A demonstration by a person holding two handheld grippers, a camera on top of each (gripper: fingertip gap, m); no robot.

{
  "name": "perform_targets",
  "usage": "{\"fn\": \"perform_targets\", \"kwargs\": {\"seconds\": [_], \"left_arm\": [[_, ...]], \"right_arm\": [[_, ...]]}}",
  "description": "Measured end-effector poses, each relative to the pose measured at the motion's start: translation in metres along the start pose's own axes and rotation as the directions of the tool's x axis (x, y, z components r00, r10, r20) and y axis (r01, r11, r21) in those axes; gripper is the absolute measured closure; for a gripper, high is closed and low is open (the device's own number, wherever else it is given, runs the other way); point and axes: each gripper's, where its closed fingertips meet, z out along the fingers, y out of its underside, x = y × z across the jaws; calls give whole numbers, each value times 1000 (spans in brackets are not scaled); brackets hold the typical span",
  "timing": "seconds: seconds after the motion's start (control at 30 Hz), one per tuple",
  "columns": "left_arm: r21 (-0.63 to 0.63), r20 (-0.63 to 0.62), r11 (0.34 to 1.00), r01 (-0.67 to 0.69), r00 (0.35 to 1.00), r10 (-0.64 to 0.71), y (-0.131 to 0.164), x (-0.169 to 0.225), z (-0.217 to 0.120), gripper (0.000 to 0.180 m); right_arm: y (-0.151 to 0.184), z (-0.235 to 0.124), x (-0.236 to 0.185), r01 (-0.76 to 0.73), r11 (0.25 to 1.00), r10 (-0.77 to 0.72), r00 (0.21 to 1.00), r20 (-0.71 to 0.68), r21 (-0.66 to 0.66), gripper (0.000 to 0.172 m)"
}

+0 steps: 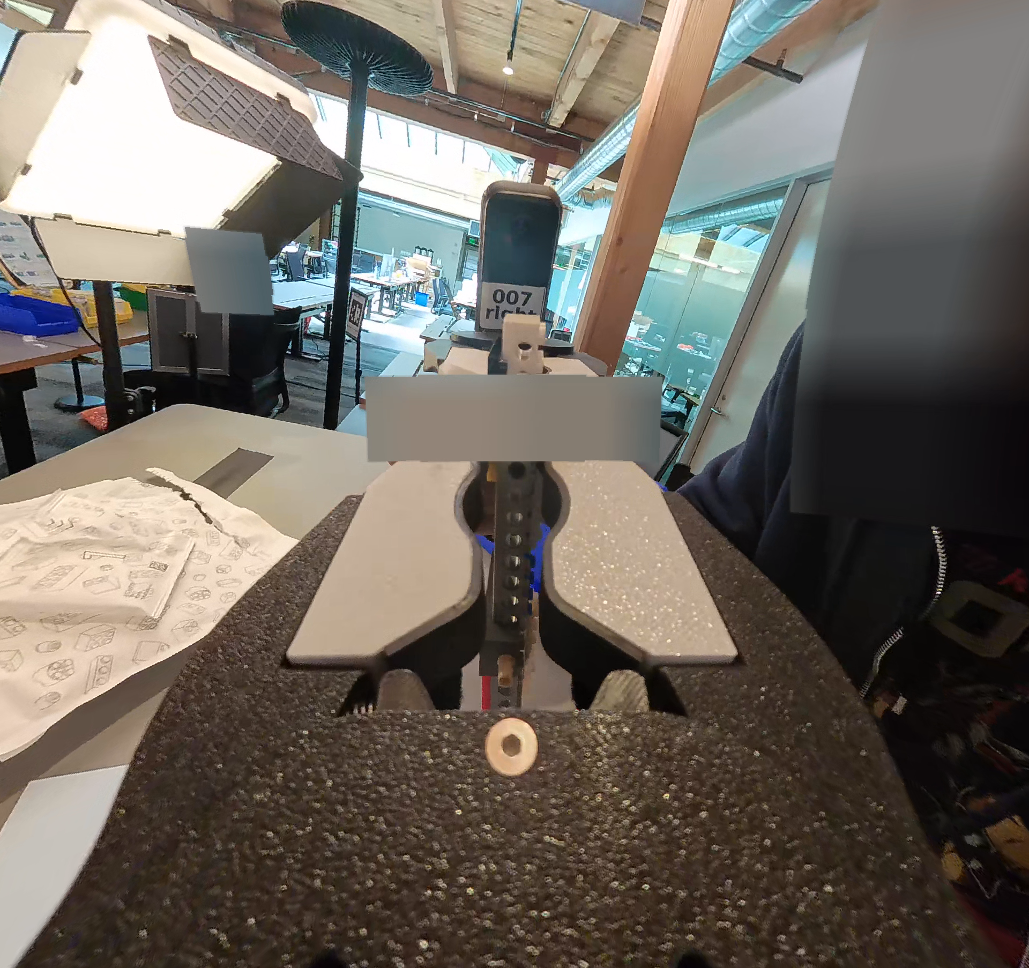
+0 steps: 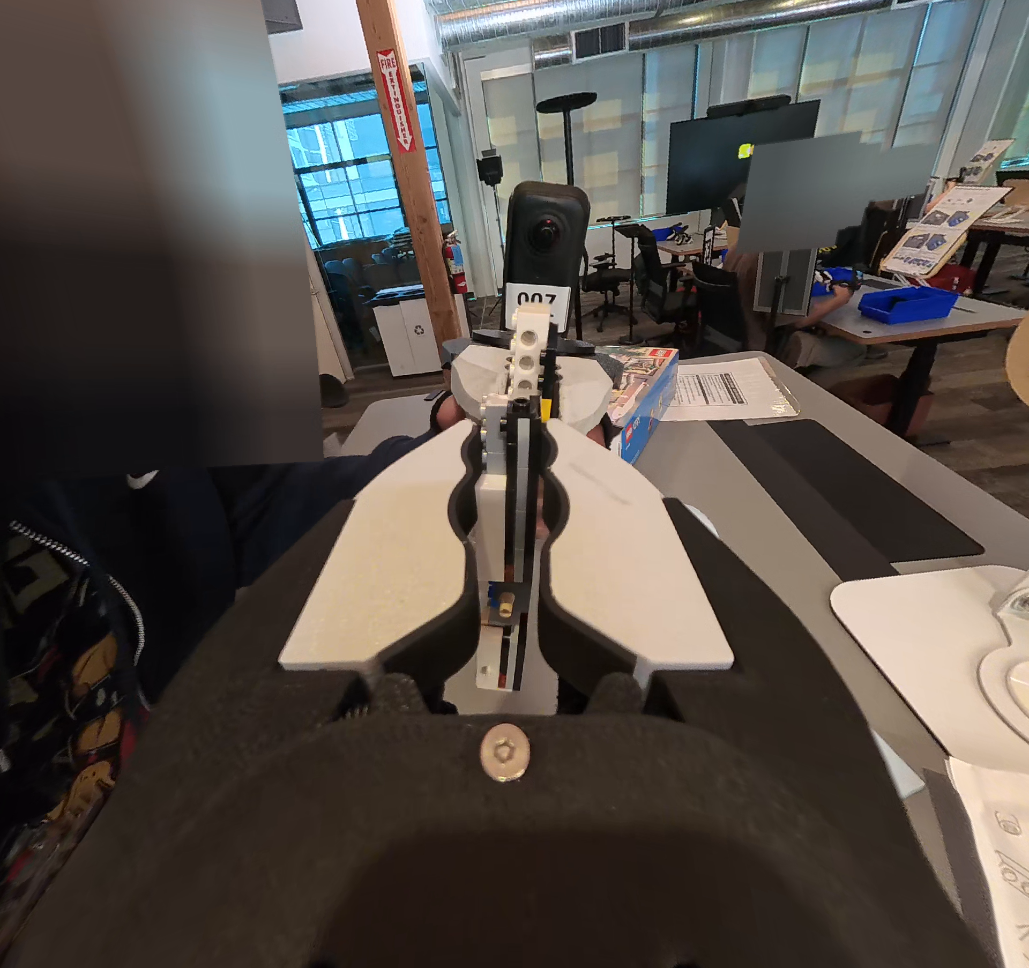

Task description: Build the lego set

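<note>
Both grippers hold the same thing from opposite ends, facing each other above a grey table (image 2: 824, 406). It is a long, thin assembly of plastic building bricks (image 2: 515, 501), white, black and light grey, with a black beam full of round holes along one side and small yellow, tan, blue and red pieces among them.

The right gripper (image 2: 509, 434) has its two white fingers (image 2: 412, 540) closed narrowly on the assembly, which lies lengthwise down the gap between them, the inner pads against its white and black sides. The far end, a white beam with three round holes, sticks out beyond the fingertips into the other gripper's white jaws.

The left gripper (image 1: 512, 468) has its grey-white fingers (image 1: 629, 551) pinching the same assembly by the black holed beam (image 1: 512, 551). Its very fingertips lie under a grey blurred patch, so contact there cannot be told; lower down the pads sit close on both sides of the beam.

Each view shows the opposite gripper carrying a black upright camera (image 2: 545, 234) with a white printed label at its foot.

On the table lie a blue building-set box with a red brand logo (image 2: 646, 401), a laminated printed sheet (image 2: 729, 390), a black mat (image 2: 835, 490) and a torn white paper bag printed with brick drawings (image 1: 111, 568). A red sign with white lettering hangs on a wooden post (image 2: 396, 100). A person's dark blue sleeve (image 2: 267, 490) reaches toward the left gripper.
</note>
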Motion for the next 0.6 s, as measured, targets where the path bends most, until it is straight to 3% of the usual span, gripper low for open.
{"fn": "perform_targets", "kwargs": {"seconds": [0.4, 0.6], "left_arm": [[91, -15, 986, 140, 990, -139, -6, -12, -3, 164], [106, 22, 986, 125, 991, -128, -9, -15, -3, 165]], "right_arm": [[5, 4, 11, -61, 998, 61, 998, -21, 30, 153], [2, 4, 13, -135, 986, 135, 991, 12, 94, 153]]}}
